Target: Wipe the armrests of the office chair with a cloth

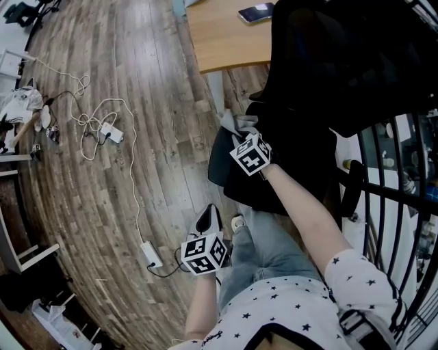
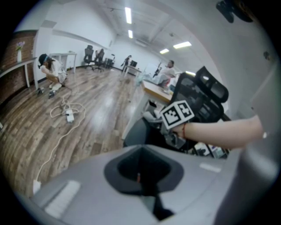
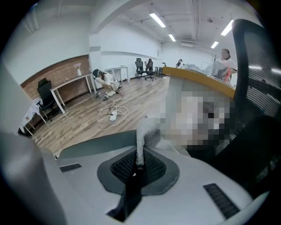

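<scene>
Cloth (image 3: 142,136) sits pinched in your right claw (image 3: 139,166), apparently pressed to the office chair (image 1: 321,68) for armrest wiping; your left claw (image 2: 139,178) hangs spare, jaws together.

Cut off by the head view's top edge: phone (image 1: 256,12), desk (image 1: 226,41), office chair (image 1: 328,75) back. Hidden beneath the right gripper (image 1: 245,137): much of the cloth (image 1: 233,122). Too small to tell apart: distant figures in both gripper views.
</scene>
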The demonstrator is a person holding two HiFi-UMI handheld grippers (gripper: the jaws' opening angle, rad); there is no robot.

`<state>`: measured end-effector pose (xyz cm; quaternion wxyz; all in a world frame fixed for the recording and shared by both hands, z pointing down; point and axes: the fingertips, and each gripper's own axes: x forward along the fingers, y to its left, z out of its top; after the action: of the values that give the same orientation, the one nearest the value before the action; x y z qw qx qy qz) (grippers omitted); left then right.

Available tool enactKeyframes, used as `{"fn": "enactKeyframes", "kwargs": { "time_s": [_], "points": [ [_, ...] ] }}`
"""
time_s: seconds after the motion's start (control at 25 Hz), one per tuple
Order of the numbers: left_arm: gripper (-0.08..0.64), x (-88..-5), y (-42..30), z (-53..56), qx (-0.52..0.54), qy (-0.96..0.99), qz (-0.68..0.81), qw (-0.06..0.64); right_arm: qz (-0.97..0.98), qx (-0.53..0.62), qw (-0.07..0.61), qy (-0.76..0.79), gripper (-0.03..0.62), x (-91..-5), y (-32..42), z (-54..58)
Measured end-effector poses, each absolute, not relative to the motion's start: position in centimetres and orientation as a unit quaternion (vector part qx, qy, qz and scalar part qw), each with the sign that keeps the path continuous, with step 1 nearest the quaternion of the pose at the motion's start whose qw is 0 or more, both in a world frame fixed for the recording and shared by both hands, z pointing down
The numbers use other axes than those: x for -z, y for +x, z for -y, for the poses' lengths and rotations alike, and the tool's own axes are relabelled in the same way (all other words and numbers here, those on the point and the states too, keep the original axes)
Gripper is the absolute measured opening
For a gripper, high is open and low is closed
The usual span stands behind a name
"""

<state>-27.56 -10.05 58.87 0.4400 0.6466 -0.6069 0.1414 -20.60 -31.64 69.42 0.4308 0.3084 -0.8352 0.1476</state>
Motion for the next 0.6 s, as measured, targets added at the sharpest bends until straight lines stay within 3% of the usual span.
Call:
{"fn": "enactKeyframes", "kwargs": {
  "time_s": [0.6],
  "points": [
    [0.005,-58.4,-27.7,7.4,-0.140,0.651,0.605,0.436,0.841,-0.151,0.441,0.275,0.028,-69.4,-22.2,27.0]
  ]
}}
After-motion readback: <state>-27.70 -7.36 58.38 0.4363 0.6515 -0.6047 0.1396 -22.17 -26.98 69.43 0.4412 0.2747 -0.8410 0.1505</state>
